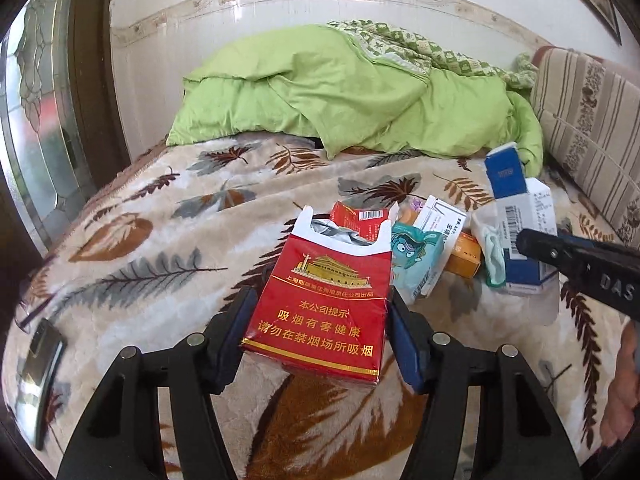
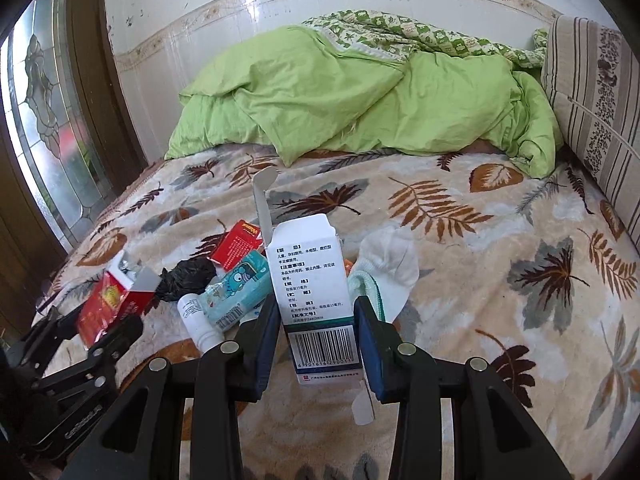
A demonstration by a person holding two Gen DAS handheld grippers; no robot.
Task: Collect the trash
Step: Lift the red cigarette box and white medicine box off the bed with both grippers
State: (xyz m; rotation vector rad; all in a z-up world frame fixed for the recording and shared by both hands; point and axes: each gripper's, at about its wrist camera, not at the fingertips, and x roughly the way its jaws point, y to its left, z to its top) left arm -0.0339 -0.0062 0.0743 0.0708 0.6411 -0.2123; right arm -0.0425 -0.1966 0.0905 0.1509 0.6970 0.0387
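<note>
A red cigarette pack [image 1: 324, 300] with its torn top open is off the blanket, my left gripper [image 1: 320, 320] shut on its two sides. The right wrist view shows the same pack [image 2: 112, 300] in that gripper [image 2: 100, 324] at the lower left. A white medicine box [image 2: 316, 300] with a barcode and an open flap stands upright between the pads of my right gripper [image 2: 316, 332], which is shut on it. In the left wrist view that box [image 1: 520, 216] and the right gripper [image 1: 532, 246] are at the right.
More litter lies on the leaf-patterned blanket [image 2: 480, 240]: a small red box [image 1: 360, 220], a teal cartoon packet [image 2: 240, 284], an orange box [image 1: 464, 258], a black bag [image 2: 188, 276], a white bottle [image 2: 200, 320], a white cloth [image 2: 388, 260]. A phone [image 1: 40, 356] lies at left, a green quilt [image 1: 340, 92] behind.
</note>
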